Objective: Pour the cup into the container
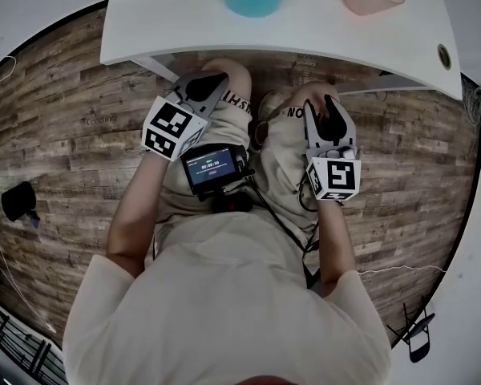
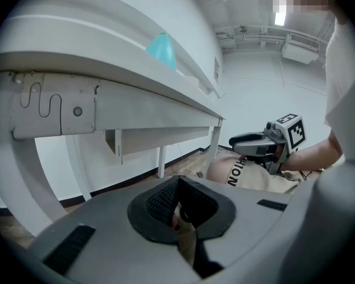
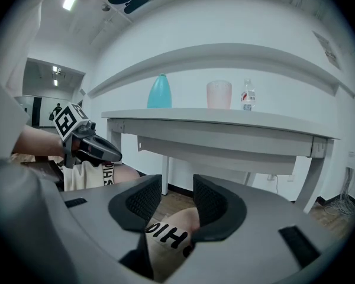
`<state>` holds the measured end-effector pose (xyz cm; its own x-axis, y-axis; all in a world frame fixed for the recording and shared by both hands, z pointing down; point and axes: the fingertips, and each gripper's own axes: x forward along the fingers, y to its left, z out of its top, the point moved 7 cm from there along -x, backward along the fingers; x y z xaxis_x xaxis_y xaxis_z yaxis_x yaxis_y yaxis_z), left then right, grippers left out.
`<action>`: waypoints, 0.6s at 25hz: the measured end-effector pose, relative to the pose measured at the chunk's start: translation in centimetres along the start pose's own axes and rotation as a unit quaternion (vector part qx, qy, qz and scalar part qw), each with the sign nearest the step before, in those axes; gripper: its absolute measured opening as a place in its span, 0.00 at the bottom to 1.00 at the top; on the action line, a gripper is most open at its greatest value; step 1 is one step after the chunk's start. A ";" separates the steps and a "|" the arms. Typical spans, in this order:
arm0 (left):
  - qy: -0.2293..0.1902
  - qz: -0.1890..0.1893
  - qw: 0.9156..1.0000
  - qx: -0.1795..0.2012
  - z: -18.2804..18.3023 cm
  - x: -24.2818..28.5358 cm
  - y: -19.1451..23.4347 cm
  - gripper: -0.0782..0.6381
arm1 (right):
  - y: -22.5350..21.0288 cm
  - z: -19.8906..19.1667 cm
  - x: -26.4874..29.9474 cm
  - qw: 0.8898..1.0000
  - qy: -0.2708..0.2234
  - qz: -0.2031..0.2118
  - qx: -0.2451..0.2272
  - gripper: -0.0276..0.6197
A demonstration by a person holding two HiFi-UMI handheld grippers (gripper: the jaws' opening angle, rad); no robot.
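**Both grippers waiting low over the lap, the cup up ahead of the right one**

The person is sitting with both grippers hovering over the knees (image 1: 284, 147), below the front edge of the worktop (image 1: 305, 32). The left gripper (image 2: 178, 188) is keeping its fingers pressed together on nothing. The right gripper (image 3: 177, 185) is holding its fingers a little apart, with only a knee showing behind the gap, so neither is carrying anything.

The coming reach is turning on the pink cup (image 3: 219, 94). It is standing upright on the worktop, its long axis vertical, above and ahead of the right fingers and slightly to their right. The right gripper is judged the nearer of the two, so it is probably the one to take the cup.

The teal container (image 3: 158, 92) is standing to the cup's left, apart from it and more in line with the left gripper. Once lifted, the cup is likely to travel leftward to pour.

Counted: two grippers, one cup, one container. One small water bottle (image 3: 247, 95) is standing just right of the cup.
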<state>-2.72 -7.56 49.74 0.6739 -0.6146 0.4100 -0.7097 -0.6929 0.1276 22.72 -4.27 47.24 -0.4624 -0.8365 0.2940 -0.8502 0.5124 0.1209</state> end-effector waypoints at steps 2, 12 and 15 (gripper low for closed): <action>0.003 0.000 1.000 0.008 -0.1 0.0 -0.8 0.12 | 0.1 -0.3 -0.8 1.000 0.000 -0.003 0.001 0.28; -0.009 -0.011 1.000 0.016 -1.0 -2.0 -4.6 0.12 | 1.7 -0.8 -5.3 1.000 -0.010 -0.004 -0.008 0.28; -0.013 -0.014 1.000 0.016 -1.2 -2.5 -5.3 0.12 | 2.2 -1.0 -6.2 1.000 -0.010 -0.004 -0.013 0.28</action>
<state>-0.89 -1.90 49.14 0.6995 -0.6035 0.3828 -0.6832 -0.7218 0.1106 24.01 2.25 46.61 -0.4609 -0.8439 0.2744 -0.8472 0.5105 0.1470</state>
